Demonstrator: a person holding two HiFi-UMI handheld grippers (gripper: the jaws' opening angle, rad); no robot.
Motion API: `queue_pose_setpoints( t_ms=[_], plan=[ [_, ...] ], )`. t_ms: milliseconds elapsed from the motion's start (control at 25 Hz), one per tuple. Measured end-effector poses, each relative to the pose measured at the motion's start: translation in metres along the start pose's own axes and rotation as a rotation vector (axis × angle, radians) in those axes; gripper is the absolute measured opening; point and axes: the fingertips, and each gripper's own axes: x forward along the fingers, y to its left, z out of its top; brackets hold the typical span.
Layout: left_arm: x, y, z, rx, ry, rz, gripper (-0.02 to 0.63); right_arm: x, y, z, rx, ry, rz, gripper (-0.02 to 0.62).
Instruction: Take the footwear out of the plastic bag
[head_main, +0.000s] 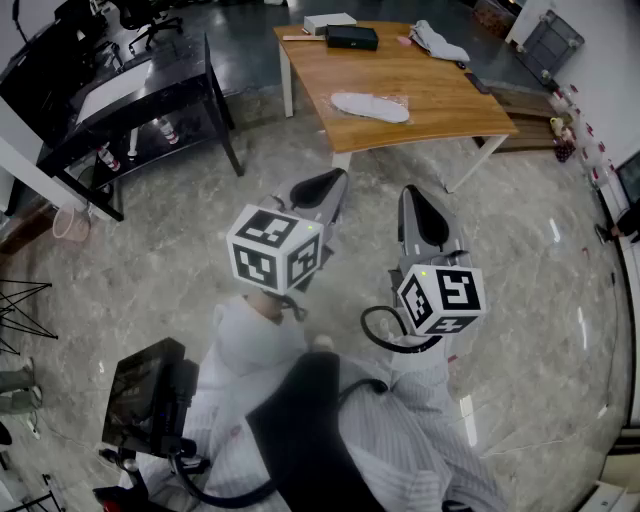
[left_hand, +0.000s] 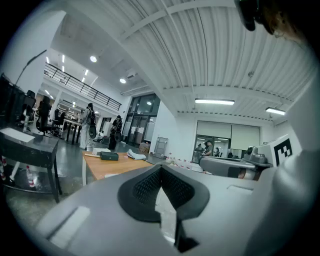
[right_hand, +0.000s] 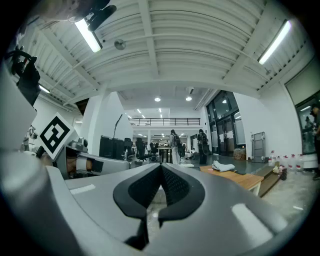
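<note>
Task not yet begun. The person stands on the floor (head_main: 520, 240), well apart from the wooden tabletop (head_main: 440, 85). The left gripper (head_main: 322, 192) and right gripper (head_main: 422, 210) are both held level, pointing toward it. Each gripper's jaws are clenched together with nothing between them.

The footwear (head_main: 365, 106), a pale flat piece, lies in its clear plastic bag (head_main: 398, 101) near the tabletop's front edge.

In my judgement the next move is to approach, release the jaws, pin the bag with one gripper and draw the footwear out with the other.

Also present:
- a black box (head_main: 352, 38)
- a white box (head_main: 330, 21)
- a pale bundle (head_main: 438, 42) at the far side
- a black desk (head_main: 150, 85) to the left

Nothing obstructs the approach.
</note>
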Motion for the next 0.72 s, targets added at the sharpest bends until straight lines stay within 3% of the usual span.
queue_pose_setpoints(
  t_ms=[720],
  plan=[
    [0.020, -0.005, -0.004, 0.008, 0.020, 0.028, 0.002, 0.006, -0.011, -0.007, 0.004, 0.017, 0.037, 0.014]
  ],
)
